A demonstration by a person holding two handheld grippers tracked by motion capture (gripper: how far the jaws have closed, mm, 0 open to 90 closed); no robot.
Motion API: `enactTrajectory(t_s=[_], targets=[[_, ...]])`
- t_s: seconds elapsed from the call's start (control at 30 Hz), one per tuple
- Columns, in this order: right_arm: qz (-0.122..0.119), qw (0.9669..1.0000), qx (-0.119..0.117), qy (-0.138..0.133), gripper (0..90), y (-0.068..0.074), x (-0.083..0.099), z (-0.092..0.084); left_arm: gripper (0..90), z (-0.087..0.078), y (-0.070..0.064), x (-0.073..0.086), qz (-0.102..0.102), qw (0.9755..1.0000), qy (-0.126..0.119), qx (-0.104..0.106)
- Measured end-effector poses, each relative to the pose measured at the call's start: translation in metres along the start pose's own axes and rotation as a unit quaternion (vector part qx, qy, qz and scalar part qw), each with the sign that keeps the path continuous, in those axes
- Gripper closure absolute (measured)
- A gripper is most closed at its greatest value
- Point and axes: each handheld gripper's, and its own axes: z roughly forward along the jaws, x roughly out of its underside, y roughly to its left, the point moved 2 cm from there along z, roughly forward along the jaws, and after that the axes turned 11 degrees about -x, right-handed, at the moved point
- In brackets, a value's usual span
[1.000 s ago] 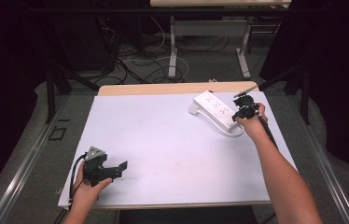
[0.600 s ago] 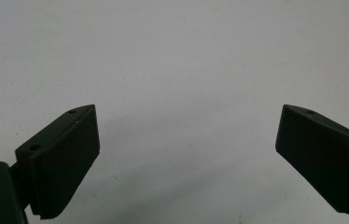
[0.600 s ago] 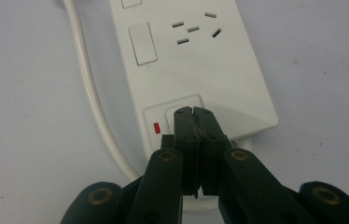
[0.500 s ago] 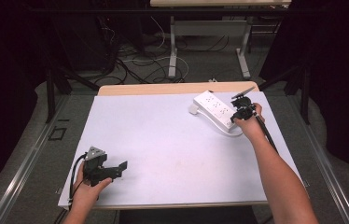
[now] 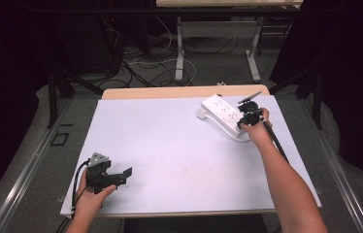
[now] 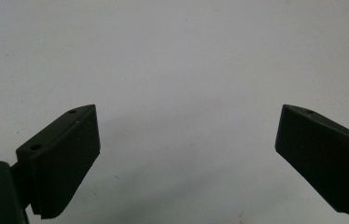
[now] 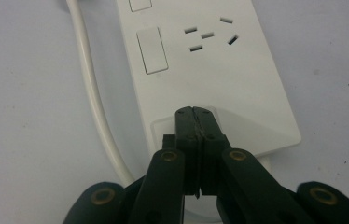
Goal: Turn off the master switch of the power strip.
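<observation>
From the high view, I have the right gripper (image 5: 248,116) at the far right of the table (image 5: 170,145), its tips down on the near end of the white power strip (image 5: 222,115), which lies at a slant near the far right corner with its white cable (image 5: 233,136) curling out on the near side. My left gripper (image 5: 106,175) rests at the near left, well apart from the work. I judge the step in hand to be pressing the strip's main switch with closed jaws. Whether the tips actually bear on the strip is too small to tell from up here.

In the left gripper view, the jaws stand wide apart with nothing between them, over bare table. The left gripper (image 6: 186,163) is released and idle.

In the right gripper view, the right gripper (image 7: 194,116) is clenched tight, jaws together with nothing between them, tips set on the raised switch panel (image 7: 242,130) at the strip's near end. The next move, I think, calls for a firm downward push, then a straight lift clear. The jaws cover the switch itself, so I cannot tell its position; the strip's far end is cut off at the top edge.
</observation>
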Motion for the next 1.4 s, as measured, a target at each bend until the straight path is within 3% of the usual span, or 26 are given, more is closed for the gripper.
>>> enactTrajectory(t_s=[0.3,0.53,0.97,1.07,1.2,1.37,1.4], targets=[[-0.01,0.9999,0.005,0.0,90.0,0.0018,0.0013,0.0027,6.7,0.0001,-0.0007,0.0002,0.002,1.0,0.001,0.001],[-0.033,0.9994,0.003,-0.004,90.0,0.0007,0.002,0.003,7.0,-0.0001,-0.001,0.0006,0.002,1.0,0.0,0.0],[-0.025,0.9997,0.003,-0.007,90.0,0.0008,0.0027,0.0033,7.0,-0.0004,-0.0019,0.0012,-0.004,1.0,0.001,0.0],[-0.034,0.9994,0.002,-0.006,90.0,0.0001,0.0042,0.0037,7.1,-0.0005,-0.001,0.0013,0.005,1.0,0.004,0.0],[-0.034,0.9993,0.002,-0.017,90.0,-0.0005,0.0066,0.0035,7.1,-0.0004,-0.0016,0.0014,0.002,1.0,0.002,0.0],[-0.031,0.9994,-0.005,-0.018,90.0,0.0,0.0033,0.0008,7.1,-0.0005,-0.0016,0.0011,0.002,1.0,0.002,-0.001],[-0.02,0.9997,-0.005,-0.01,90.0,0.0013,0.0025,0.0009,7.1,-0.0006,-0.001,0.001,0.004,1.0,0.003,-0.001]])
